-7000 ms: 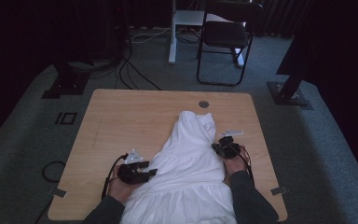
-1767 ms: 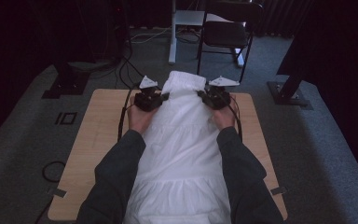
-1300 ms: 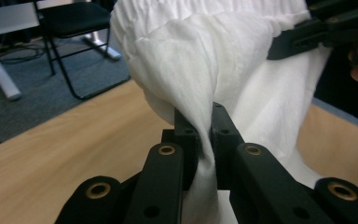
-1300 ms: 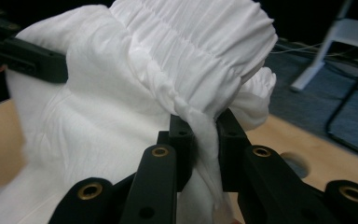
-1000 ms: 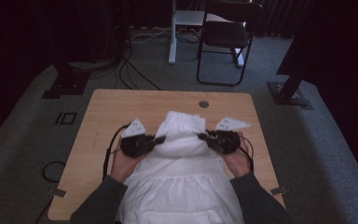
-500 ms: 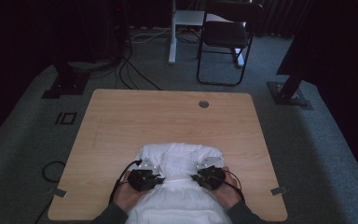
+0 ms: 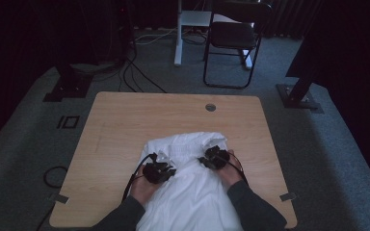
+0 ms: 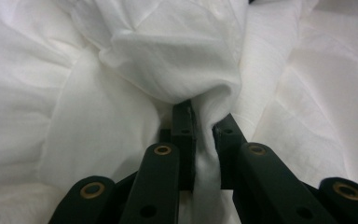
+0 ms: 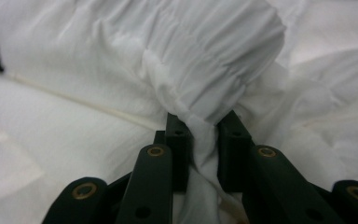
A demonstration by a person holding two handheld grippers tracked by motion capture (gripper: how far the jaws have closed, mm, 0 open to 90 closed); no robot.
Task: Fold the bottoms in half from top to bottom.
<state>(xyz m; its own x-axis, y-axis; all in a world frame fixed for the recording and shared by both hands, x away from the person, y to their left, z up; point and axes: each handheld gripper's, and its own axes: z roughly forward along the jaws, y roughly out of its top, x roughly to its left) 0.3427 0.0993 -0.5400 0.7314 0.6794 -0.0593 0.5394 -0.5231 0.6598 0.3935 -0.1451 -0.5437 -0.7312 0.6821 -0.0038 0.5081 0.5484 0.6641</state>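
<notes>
A white cloth (image 7: 189, 197) lies on the near half of the wooden table (image 7: 115, 125) and hangs over its front edge between the person's forearms. Its far end is doubled back in a rumpled fold (image 7: 185, 142). My left gripper (image 7: 165, 163) sits on the fold's left side, shut on a bunched pleat of the cloth (image 8: 168, 60) that runs down between its pads (image 8: 203, 119). My right gripper (image 7: 211, 158) sits on the right side, shut on a gathered wad of the cloth (image 9: 214, 56), which is pinched between its pads (image 9: 204, 128).
The far half of the table is bare wood with a round cable hole (image 7: 210, 107). Beyond the table stand a black chair (image 7: 233, 38) and a white desk leg (image 7: 178, 33), and cables trail over the grey carpet.
Both grippers have come down and back toward the person with the cloth's far edge. The cloth, stretched up a second ago, now lies folded over itself on the near half of the table.
</notes>
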